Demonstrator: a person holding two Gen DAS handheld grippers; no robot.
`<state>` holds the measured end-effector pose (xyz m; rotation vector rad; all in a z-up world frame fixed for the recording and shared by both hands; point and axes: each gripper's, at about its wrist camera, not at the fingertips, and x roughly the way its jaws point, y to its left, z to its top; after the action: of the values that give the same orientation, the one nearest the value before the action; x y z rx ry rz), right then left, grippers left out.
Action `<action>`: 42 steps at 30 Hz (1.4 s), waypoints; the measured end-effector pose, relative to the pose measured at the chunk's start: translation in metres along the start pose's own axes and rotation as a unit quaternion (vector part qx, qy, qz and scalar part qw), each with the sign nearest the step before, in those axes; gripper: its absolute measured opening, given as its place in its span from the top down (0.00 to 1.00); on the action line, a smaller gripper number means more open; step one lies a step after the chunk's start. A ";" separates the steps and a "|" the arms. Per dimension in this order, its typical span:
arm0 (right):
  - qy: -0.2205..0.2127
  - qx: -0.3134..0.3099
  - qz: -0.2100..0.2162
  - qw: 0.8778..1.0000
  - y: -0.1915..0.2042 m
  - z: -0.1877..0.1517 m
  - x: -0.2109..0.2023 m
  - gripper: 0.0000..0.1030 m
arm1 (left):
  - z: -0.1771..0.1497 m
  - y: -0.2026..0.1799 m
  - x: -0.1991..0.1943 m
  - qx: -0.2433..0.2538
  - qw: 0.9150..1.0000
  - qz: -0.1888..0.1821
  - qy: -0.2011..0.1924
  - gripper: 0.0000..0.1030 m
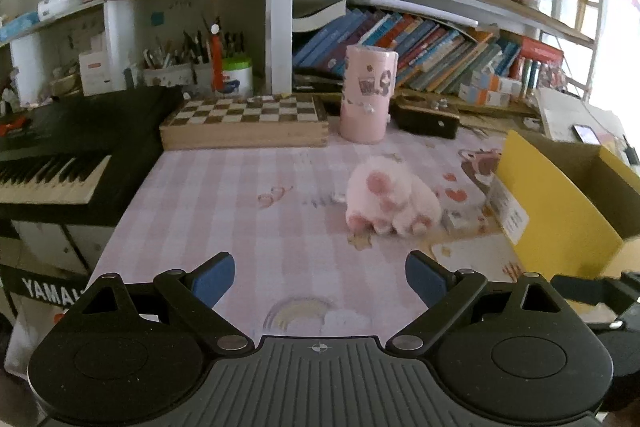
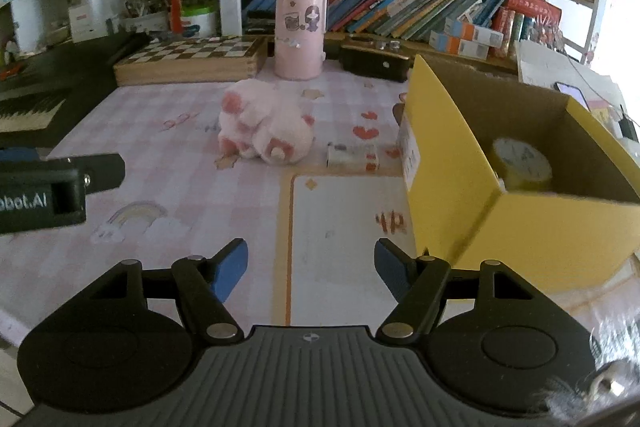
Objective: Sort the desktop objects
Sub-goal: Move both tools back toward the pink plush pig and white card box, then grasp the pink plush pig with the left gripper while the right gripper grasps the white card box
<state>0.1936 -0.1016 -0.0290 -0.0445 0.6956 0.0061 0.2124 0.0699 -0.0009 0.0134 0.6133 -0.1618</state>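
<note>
A: What takes up the most room here?

B: The desk (image 2: 248,195), covered with a pink checked mat. On its right side stands an open yellow cardboard box (image 2: 532,227), with a round pale clock (image 2: 520,163) lying inside against the near wall.

A: And behind that?

B: A wooden chessboard case (image 1: 244,125) at the back left, touching the edge of a black keyboard (image 1: 56,163). Just right of the chessboard stands an upright pink cylinder (image 1: 366,93) with stickers on it, and right of that a small black box (image 1: 428,117).

A: Where are the things to be sorted?

B: A pink plush toy (image 2: 264,125) lies on its side near the middle of the mat, in front of the cylinder. Between the plush and the yellow box lies a small white tube (image 2: 352,155) with a red end, flat on the mat, close to the box's wall.

A: The tools?

B: The left gripper (image 1: 320,281) hovers over the near part of the mat, jaws spread wide, nothing between them. The right gripper (image 2: 311,269) is likewise spread apart and empty, just beside the box's near corner.
</note>
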 end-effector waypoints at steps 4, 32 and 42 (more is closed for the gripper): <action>-0.002 0.004 -0.024 1.000 0.003 0.014 0.026 0.35 | 0.015 -0.003 0.023 -0.008 1.000 0.000 0.007 0.08; 0.024 0.034 -0.055 0.998 -0.017 0.055 0.143 0.35 | 0.057 -0.030 0.177 -0.109 0.986 -0.065 0.104 0.08; 0.025 0.059 -0.035 0.997 -0.024 0.061 0.157 0.35 | 0.064 -0.028 0.186 -0.122 0.987 -0.069 0.084 0.31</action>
<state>0.3542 -0.1240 -0.0819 0.0451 0.7422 -0.1035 0.3943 0.0106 -0.0549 -0.2550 0.7988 -0.2213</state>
